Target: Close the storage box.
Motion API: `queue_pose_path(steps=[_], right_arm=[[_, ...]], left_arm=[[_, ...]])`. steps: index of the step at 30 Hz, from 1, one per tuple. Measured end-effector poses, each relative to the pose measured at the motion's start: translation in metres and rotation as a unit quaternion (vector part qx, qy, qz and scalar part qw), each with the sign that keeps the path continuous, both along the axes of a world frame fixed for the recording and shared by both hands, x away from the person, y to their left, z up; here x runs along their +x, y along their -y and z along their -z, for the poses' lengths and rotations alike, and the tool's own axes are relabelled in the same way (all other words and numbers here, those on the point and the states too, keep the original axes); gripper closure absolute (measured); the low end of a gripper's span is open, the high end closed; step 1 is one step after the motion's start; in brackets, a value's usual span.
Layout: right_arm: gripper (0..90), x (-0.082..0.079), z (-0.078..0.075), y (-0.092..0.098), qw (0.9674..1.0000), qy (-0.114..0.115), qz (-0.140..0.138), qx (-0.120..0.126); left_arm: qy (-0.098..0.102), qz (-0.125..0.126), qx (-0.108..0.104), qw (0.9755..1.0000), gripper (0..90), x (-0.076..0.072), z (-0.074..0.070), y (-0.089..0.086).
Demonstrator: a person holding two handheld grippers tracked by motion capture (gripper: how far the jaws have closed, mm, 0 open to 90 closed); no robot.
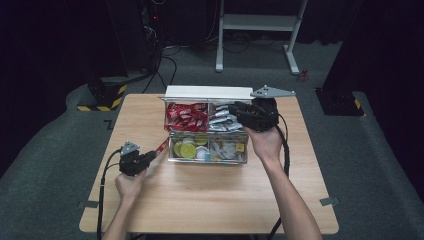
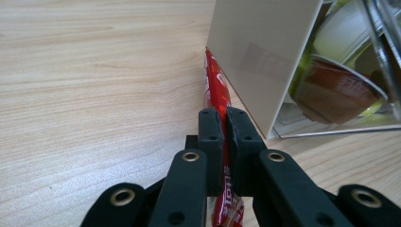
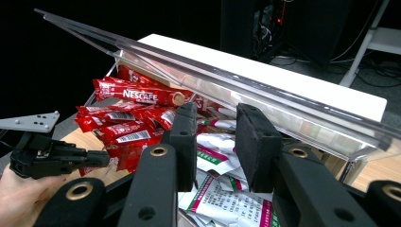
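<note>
From the high view, I have my left gripper (image 1: 150,159) nearest me, at about eight o'clock on the wooden table (image 1: 210,200). Its jaws are pressed together on a red coffee stick (image 1: 161,146), which slants up toward one o'clock from the jaws and ends beside the left wall of the clear organizer box (image 1: 207,161). In the left gripper view the same red coffee stick (image 2: 216,90) runs between my two black pads (image 2: 210,137), pinched flat, with its far tip just beside the box's pale side panel (image 2: 255,56); whether the tip touches the panel I cannot tell. Through the clear wall at two o'clock in that view I see a green-rimmed pod (image 2: 340,90).

Farther out, the organizer box sits near the table's centre. Its near compartments hold yellow-green pods (image 1: 187,148) at the left and mixed small items (image 1: 227,148) at the right. The far left compartment is packed with red stick packets (image 1: 186,116), and the far right one with white sachets (image 1: 222,122).

My right gripper (image 1: 239,112) hangs over that far right compartment, at about one o'clock on the table. In the right gripper view its jaws stand a little apart with nothing between the pads (image 3: 255,142), the white sachets (image 3: 222,198) below them and the red stick packets (image 3: 127,118) at ten o'clock. The raised clear lid (image 3: 236,90) crosses behind, and my left gripper (image 3: 101,158) shows at eight o'clock.
</note>
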State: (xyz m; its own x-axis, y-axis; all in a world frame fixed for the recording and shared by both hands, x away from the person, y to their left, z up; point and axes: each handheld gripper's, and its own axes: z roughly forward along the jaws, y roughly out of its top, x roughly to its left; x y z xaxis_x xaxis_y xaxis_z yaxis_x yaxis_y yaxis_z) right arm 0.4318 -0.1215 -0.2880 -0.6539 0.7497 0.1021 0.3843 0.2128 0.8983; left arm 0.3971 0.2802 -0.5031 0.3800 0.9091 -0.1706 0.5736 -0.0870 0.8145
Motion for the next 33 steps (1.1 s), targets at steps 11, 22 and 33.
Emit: queue_pose_path(steps=[11,22,33], right_arm=[[69.2,0.000,-0.001,0.000,1.0000,0.001,0.000,-0.005],[69.2,0.000,-0.001,0.000,1.0000,0.002,0.000,-0.003],[68.9,-0.003,0.000,0.002,1.0000,0.002,0.001,-0.004]], left_arm=[[-0.009,0.007,0.011,0.9999,84.7,0.002,0.005,0.005],[-0.013,0.002,0.003,0.9999,77.5,-0.001,0.008,-0.004],[-0.012,-0.035,0.005,0.9993,65.0,-0.009,0.010,-0.027]])
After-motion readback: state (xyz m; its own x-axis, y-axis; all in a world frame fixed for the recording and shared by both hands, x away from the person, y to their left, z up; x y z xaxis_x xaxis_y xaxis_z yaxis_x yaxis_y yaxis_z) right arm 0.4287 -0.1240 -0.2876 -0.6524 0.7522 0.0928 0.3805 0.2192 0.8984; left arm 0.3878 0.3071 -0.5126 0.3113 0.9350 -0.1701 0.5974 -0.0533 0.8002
